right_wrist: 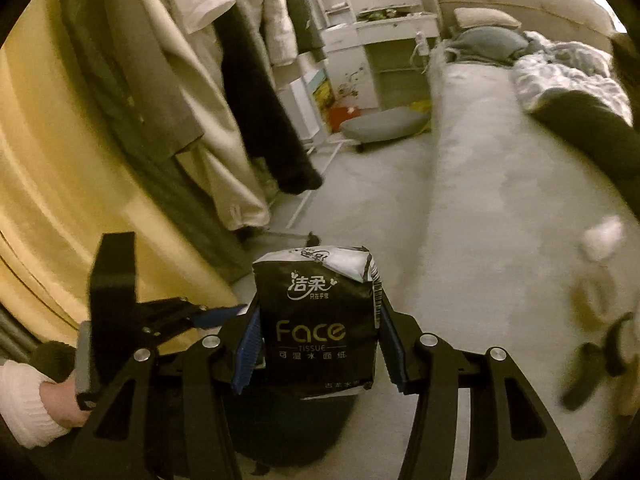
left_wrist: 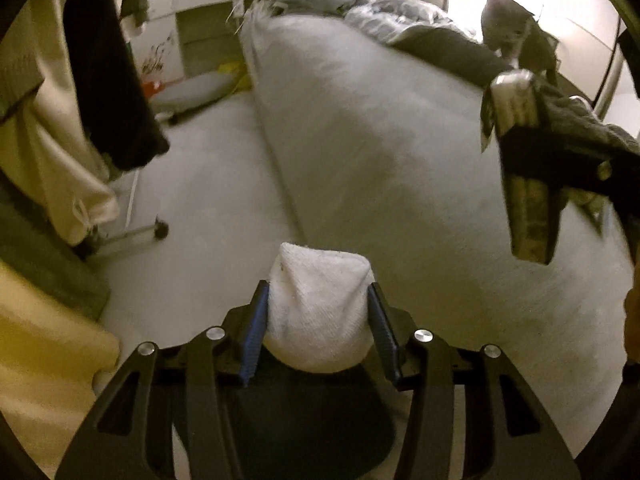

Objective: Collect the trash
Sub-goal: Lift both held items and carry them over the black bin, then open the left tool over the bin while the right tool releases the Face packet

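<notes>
Crumpled white tissue [left_wrist: 318,312] is being clamped in the left gripper [left_wrist: 318,326] jaws; a black tissue pack [right_wrist: 318,320] is being gripped by the right gripper [right_wrist: 318,344], apparently above the bed [left_wrist: 360,128].

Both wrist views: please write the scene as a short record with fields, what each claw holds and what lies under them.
left claw: shut on white wad
right claw: shut on black tissue pack
pack print: "Face TISSUE"
under both claws: dark round opening, nature unclear
surroundings: bed, hanging clothes, pale floor
</notes>
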The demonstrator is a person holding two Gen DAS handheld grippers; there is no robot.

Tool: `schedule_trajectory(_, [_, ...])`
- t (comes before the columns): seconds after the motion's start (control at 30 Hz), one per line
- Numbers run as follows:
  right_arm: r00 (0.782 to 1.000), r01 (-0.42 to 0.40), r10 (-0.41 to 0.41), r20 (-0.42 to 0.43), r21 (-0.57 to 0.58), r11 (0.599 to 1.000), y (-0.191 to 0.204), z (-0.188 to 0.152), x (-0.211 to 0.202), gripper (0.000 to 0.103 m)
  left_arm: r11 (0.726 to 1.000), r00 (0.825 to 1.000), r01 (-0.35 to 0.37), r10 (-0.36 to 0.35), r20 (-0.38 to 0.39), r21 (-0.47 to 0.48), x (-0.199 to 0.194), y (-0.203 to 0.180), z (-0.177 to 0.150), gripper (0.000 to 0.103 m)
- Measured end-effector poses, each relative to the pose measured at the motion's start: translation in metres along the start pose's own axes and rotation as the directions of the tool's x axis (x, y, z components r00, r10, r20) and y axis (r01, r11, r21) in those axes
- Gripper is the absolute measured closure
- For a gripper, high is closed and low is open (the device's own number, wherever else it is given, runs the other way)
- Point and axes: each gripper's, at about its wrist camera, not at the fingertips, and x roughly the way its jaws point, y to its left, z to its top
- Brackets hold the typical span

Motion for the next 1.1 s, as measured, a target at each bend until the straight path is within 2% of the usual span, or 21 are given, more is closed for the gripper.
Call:
schedule_trajectory(0.17, [0.997, -0.057, 0.058, -0.046, 0.018, 0.998, 0.018, 0.0, 0.024, 0.05, 0.999, 0.995, -0.015, 0.01, -0.104, -0.051, 0.014, 0.026, -0.019, 0.052])
schedule_trajectory(0.33, [0.992, -0.066, 0.068, -0.104, 0.019, 0.998, 0.032, -0.003, 0.047, 0.05, 0.995, 0.978, -0.026, 0.005, -0.207, -0.101, 0.028, 0.048, -0.04, 0.052])
schedule_trajectory(0.6, [0.982, -0.072, 0.078, -0.174, 0.04, 0.997, 0.039, -0.01, 0.077, 0.05, 0.991, 0.936, -0.005, -0.043, -0.348, -0.136, 0.041, 0.064, -0.067, 0.05])
schedule_trajectory(0.73, [0.973, -0.073, 0.082, -0.213, 0.051, 0.996, 0.042, -0.015, 0.093, 0.05, 0.988, 0.921, 0.01, -0.069, -0.382, -0.153, 0.04, 0.07, -0.076, 0.04])
schedule_trajectory(0.8, [0.968, -0.07, 0.08, -0.237, 0.053, 0.996, 0.043, -0.019, 0.101, 0.05, 0.987, 0.921, 0.016, -0.077, -0.382, -0.16, 0.037, 0.073, -0.077, 0.034])
schedule_trajectory(0.93, [0.954, -0.063, 0.076, -0.289, 0.055, 0.997, 0.048, -0.028, 0.121, 0.05, 0.983, 0.926, 0.024, -0.09, -0.366, -0.181, 0.028, 0.089, -0.078, 0.031])
schedule_trajectory(1.1, [0.935, -0.046, 0.056, -0.35, 0.038, 0.998, 0.053, -0.042, 0.145, 0.05, 0.978, 0.95, 0.017, -0.081, -0.302, -0.209, 0.003, 0.103, -0.074, 0.03])
